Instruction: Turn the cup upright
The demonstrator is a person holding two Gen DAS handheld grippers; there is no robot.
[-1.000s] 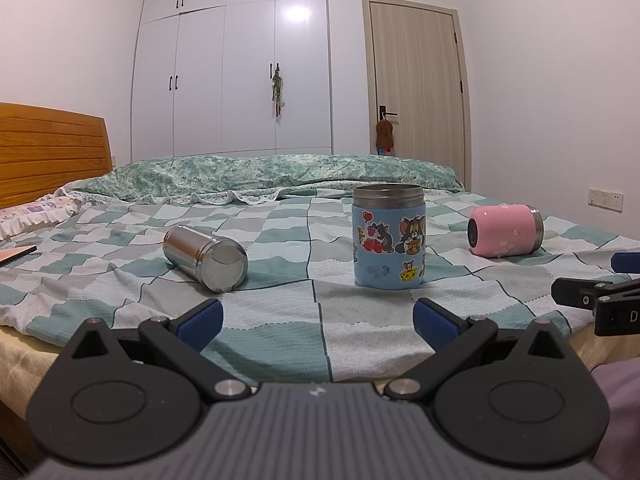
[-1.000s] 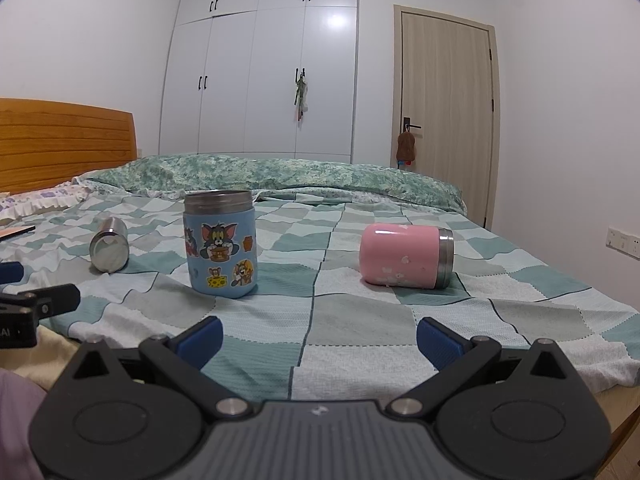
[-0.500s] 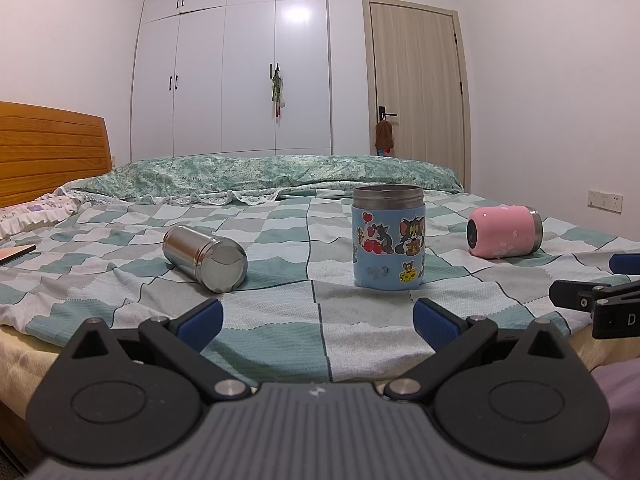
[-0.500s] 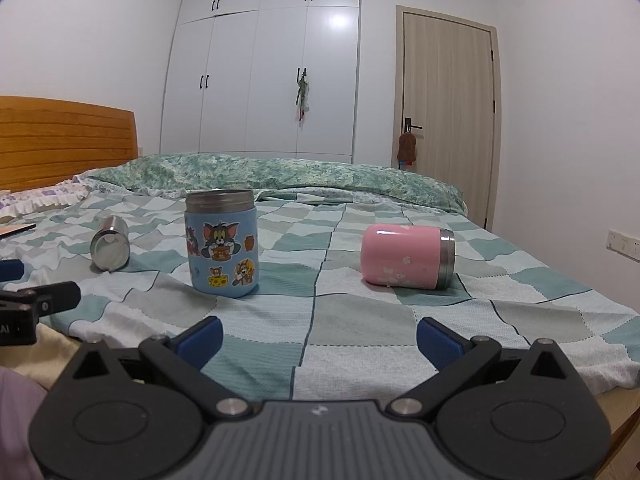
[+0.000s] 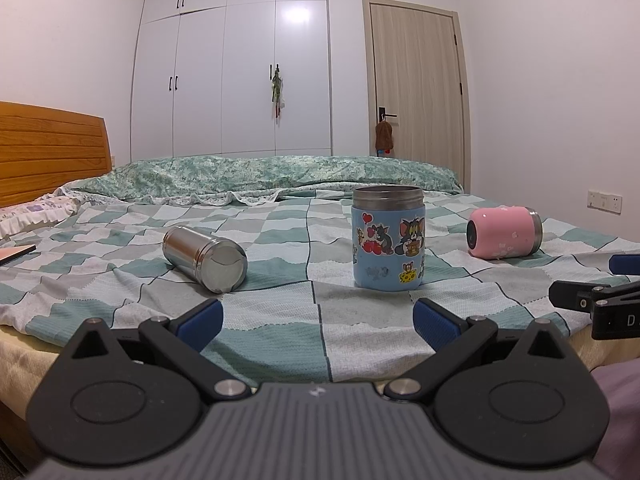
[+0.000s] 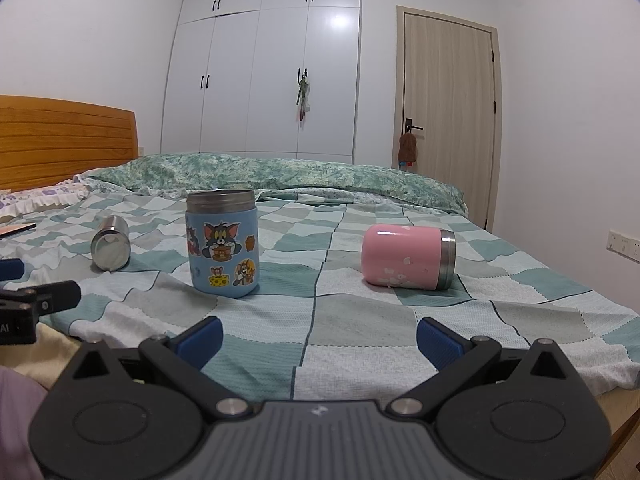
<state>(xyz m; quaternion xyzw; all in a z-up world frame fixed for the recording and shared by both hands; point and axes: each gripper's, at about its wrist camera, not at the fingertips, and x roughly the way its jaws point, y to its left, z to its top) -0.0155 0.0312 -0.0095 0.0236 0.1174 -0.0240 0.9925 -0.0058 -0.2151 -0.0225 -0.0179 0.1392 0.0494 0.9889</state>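
pink cup (image 6: 406,257) on side, blue cup (image 6: 223,243) upright

Change across the interval is minimal. In the left wrist view the right gripper (image 5: 624,280) sits slightly lower at the right edge than before. In the right wrist view the blue cartoon cup (image 6: 222,243) and pink cup (image 6: 408,257) drift marginally lower-right.

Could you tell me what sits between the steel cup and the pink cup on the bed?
The upright blue cartoon cup stands between the steel cup and pink cup, in both views.
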